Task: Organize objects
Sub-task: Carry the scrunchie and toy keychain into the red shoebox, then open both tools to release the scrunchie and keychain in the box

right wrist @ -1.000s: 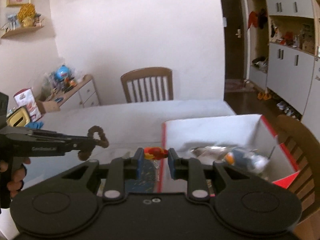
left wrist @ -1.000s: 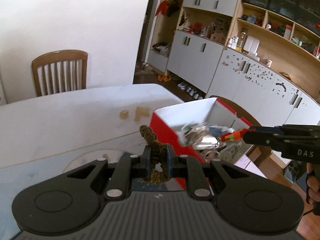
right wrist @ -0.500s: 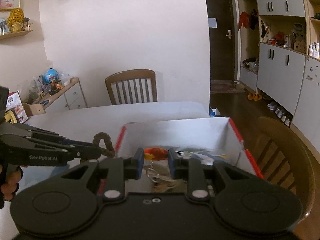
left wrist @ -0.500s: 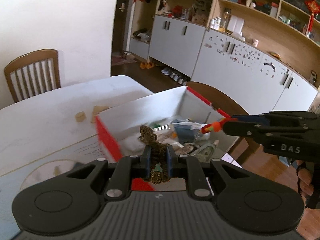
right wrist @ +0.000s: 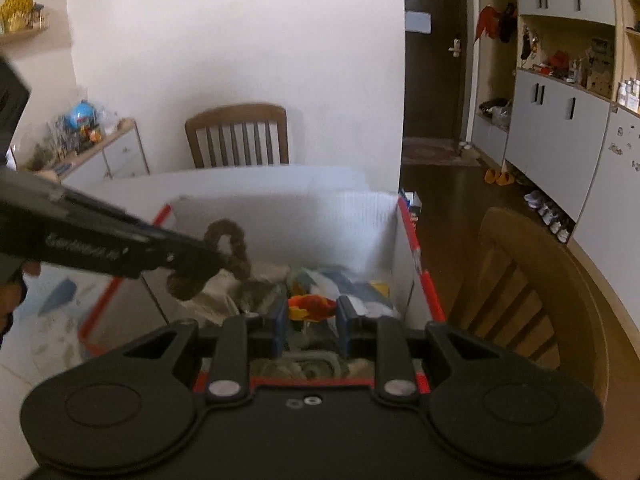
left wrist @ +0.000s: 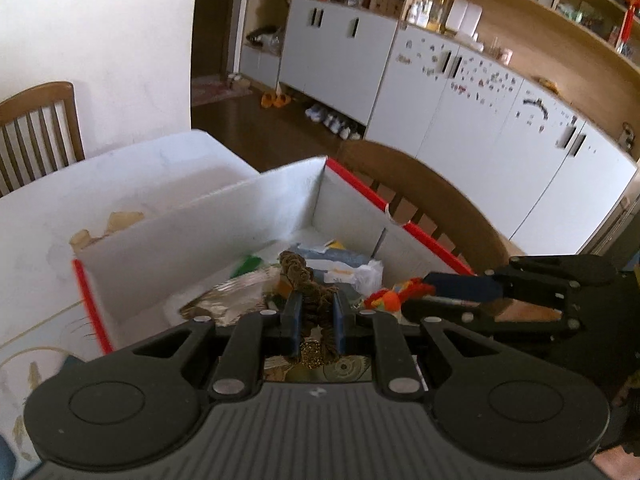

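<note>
A white box with red edges (left wrist: 256,216) stands on the table and holds several loose items. My left gripper (left wrist: 314,308) is shut on a brown beaded string (left wrist: 298,272) and holds it above the box's inside; the string also shows in the right wrist view (right wrist: 234,248). My right gripper (right wrist: 312,314) is shut on a small red and orange toy (right wrist: 310,306) above the box (right wrist: 408,236); the toy also shows in the left wrist view (left wrist: 390,298).
The white table (left wrist: 120,184) carries small tan pieces (left wrist: 116,222) behind the box. Wooden chairs stand at the far side (right wrist: 238,136) and right next to the box (right wrist: 532,292). Cabinets (left wrist: 460,92) line the right wall.
Both grippers have moved over the box with their objects. The box now lies directly under both of them, closer in view.
</note>
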`<state>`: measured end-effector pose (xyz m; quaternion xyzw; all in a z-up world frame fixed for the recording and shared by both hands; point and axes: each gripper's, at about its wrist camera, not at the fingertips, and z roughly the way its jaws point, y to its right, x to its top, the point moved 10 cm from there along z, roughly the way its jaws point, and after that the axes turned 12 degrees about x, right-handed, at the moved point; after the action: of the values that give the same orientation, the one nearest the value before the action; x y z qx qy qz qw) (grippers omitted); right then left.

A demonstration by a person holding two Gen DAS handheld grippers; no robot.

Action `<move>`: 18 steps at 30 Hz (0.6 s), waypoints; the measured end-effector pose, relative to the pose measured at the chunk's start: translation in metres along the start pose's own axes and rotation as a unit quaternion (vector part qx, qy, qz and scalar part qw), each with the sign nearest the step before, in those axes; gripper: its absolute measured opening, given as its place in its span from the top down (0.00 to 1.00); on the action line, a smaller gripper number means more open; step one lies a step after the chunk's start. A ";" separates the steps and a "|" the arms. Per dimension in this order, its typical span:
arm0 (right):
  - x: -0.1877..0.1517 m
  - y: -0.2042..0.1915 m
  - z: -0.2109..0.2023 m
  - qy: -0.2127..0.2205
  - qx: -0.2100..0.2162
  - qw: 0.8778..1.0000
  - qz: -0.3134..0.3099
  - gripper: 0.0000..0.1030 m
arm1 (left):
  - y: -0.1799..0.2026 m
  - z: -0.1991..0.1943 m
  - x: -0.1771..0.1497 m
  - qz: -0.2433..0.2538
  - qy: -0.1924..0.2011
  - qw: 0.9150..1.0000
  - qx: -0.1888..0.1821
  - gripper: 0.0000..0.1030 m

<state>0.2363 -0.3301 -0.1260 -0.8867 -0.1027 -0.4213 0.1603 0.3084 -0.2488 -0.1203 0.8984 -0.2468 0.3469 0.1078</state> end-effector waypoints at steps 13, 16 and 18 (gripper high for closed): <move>-0.013 0.009 0.018 -0.047 0.043 0.998 -0.017 0.77 | 0.018 0.071 -0.011 0.020 -0.076 0.997 0.029 0.85; -0.013 0.010 0.021 -0.054 0.049 0.997 -0.022 0.77 | 0.021 0.078 -0.014 0.028 -0.088 0.995 0.030 0.85; -0.013 0.010 0.021 -0.056 0.055 0.997 -0.024 0.76 | 0.021 0.081 -0.016 0.027 -0.094 0.995 0.034 0.85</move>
<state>0.2464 -0.3323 -0.1502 -0.8962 -0.1555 -0.3681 0.1929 0.3332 -0.2903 -0.1903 0.9232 -0.2682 0.2715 0.0442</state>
